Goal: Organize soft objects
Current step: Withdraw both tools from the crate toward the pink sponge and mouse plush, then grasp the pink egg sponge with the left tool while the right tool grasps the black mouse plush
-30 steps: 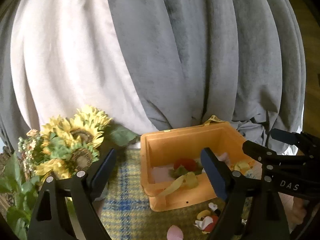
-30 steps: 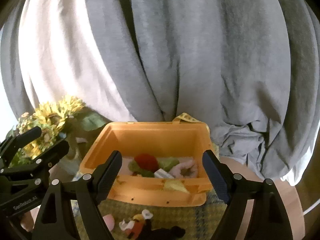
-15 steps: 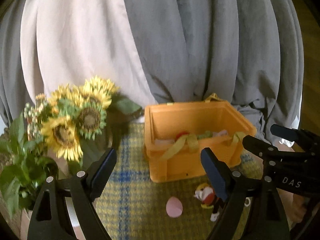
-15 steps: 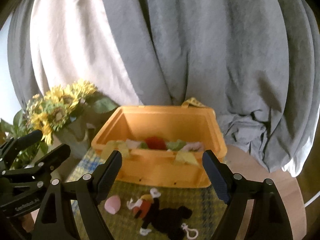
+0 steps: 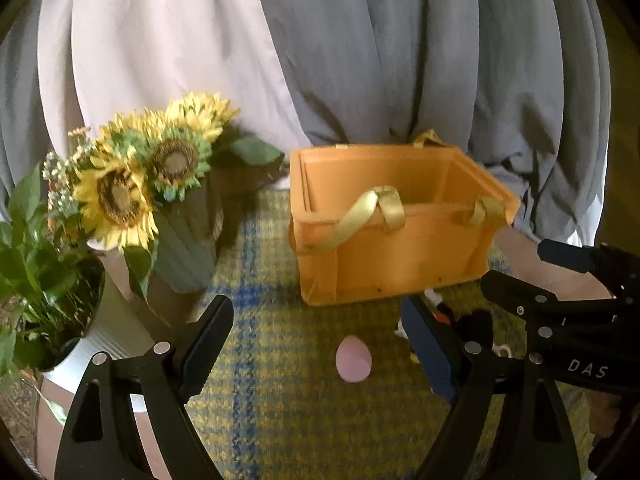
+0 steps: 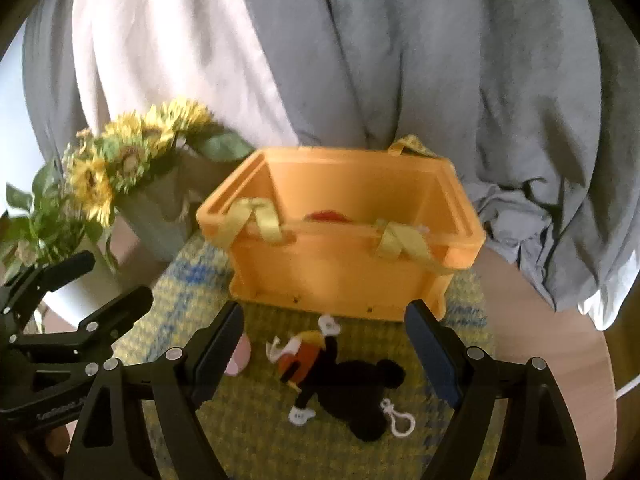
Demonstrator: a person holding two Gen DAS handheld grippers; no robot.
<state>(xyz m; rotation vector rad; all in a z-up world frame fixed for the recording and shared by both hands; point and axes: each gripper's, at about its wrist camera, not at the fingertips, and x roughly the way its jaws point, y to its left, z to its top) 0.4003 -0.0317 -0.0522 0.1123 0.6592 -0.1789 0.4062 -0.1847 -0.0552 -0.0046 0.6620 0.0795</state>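
Observation:
An orange plastic crate (image 5: 396,240) (image 6: 344,264) with yellow straps stands on a yellow-blue plaid mat (image 5: 280,400). A red soft item (image 6: 326,216) shows over its rim. In front of it lie a pink egg-shaped soft object (image 5: 353,363) (image 6: 239,356) and a black mouse plush with a white clip (image 6: 344,380), partly hidden in the left wrist view (image 5: 474,322). My left gripper (image 5: 324,356) is open and empty above the egg. My right gripper (image 6: 326,356) is open and empty above the plush.
A vase of sunflowers (image 5: 160,176) (image 6: 132,160) and a white pot with a green plant (image 5: 100,336) stand left of the crate. Grey and pale curtains (image 5: 360,60) hang behind. The round wooden table edge (image 6: 560,340) shows at right.
Both grippers have pulled back and lowered from over the crate. The crate now sits farther off, its inside mostly hidden, and the egg and plush lie between the fingers.

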